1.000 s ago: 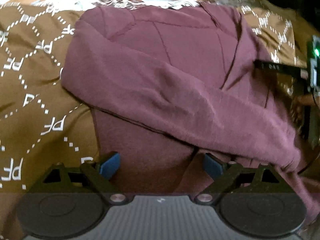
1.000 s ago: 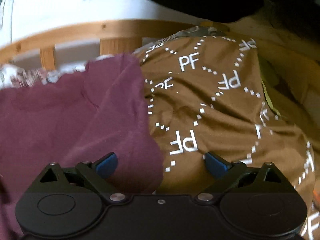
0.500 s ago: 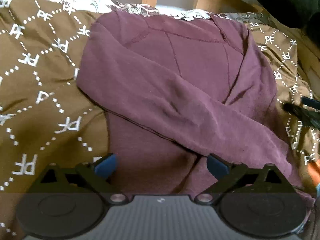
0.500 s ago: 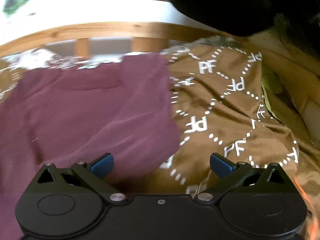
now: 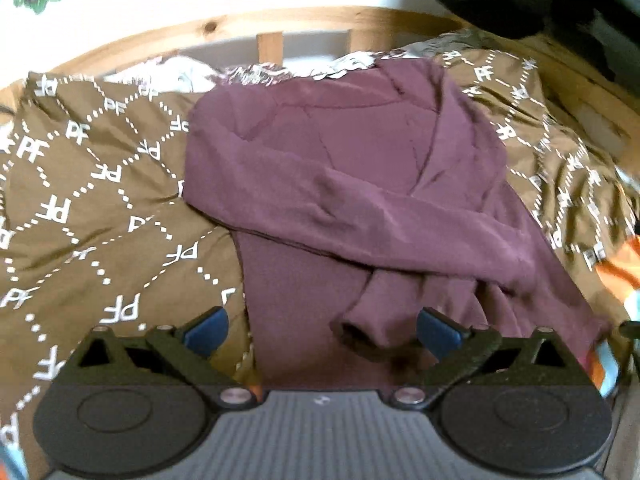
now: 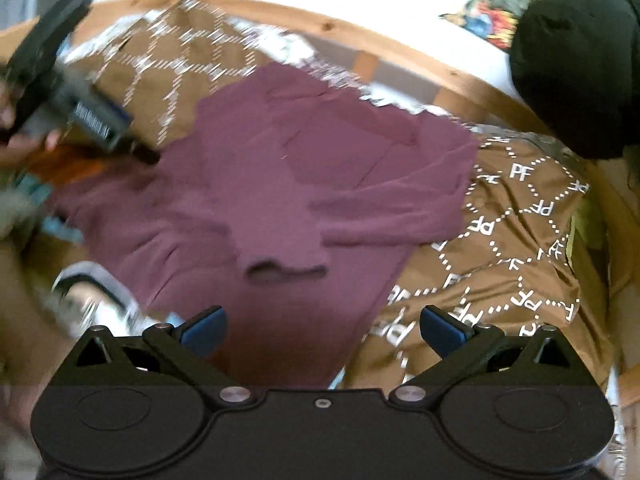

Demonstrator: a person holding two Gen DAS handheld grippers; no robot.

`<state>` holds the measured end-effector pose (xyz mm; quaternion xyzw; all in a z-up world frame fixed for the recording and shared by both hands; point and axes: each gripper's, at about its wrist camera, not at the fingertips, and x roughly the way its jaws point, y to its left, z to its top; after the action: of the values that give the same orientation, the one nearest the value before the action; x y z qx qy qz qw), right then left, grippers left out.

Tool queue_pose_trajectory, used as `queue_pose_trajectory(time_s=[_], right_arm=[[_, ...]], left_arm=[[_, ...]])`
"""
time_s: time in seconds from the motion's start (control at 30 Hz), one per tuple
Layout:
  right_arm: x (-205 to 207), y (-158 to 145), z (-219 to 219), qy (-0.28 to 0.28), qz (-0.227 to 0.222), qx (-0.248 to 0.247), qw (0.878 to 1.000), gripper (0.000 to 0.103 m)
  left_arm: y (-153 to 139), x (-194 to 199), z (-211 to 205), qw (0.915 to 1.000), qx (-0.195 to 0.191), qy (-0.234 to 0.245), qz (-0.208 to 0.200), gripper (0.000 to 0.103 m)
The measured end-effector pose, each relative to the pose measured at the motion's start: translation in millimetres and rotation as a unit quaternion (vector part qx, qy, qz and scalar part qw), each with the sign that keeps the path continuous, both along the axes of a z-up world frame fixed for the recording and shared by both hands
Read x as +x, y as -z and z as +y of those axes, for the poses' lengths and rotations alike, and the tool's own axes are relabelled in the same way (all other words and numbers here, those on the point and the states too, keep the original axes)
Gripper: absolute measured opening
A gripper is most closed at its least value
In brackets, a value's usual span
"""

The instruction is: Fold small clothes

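Observation:
A small maroon long-sleeved top [image 5: 352,184] lies flat on a brown blanket [image 5: 92,208] printed with white "PF" letters. Both sleeves are folded across its body; one cuff [image 5: 360,332] lies near its lower edge. My left gripper [image 5: 320,328] is open and empty, hovering just above the top's lower edge. In the right wrist view the top [image 6: 280,184] lies ahead, its cuff [image 6: 286,270] facing me. My right gripper [image 6: 322,330] is open and empty over the lower hem. The left gripper's body [image 6: 60,92] shows at the upper left of that view.
A wooden bed rail [image 5: 304,26] with slats runs along the far side, also in the right wrist view [image 6: 400,44]. A black object [image 6: 576,68] sits at the upper right. Orange and teal fabric [image 5: 616,272] lies at the blanket's right edge. A patterned sheet [image 5: 256,74] shows behind the top.
Both grippers have pulled back and up from the top, so more of it and the bed rail shows. The right gripper has swung left to face the top. Both stay open.

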<state>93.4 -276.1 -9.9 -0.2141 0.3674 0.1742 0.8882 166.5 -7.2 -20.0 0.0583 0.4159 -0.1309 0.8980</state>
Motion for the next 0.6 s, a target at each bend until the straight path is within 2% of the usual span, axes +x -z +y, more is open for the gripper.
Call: queue_pose_trajectory(time_s=[0.17, 0.33, 0.43, 0.6], right_arm=[[-23.0, 16.2, 14.2, -0.026, -0.001, -0.058, 0.998, 0.102], [-22.8, 25.4, 20.0, -0.029, 0.011, -0.038, 0.999, 0.102], [-17.2, 34.1, 28.5, -0.015, 0.001, -0.07, 0.997, 0.101], [-10.3, 42.5, 34.3, -0.018, -0.014, -0.074, 0.997, 0.081]], left_arm=[[-8.7, -47.6, -2.0, 0.9994, 0.022, 0.018, -0.02, 0.102], [-10.3, -83.2, -5.7, 0.9964, 0.069, 0.037, -0.033, 0.102], [-4.3, -87.6, -14.6, 0.9935, 0.102, 0.044, -0.027, 0.102], [13.7, -85.3, -25.0, 0.988, 0.143, 0.058, -0.006, 0.102]])
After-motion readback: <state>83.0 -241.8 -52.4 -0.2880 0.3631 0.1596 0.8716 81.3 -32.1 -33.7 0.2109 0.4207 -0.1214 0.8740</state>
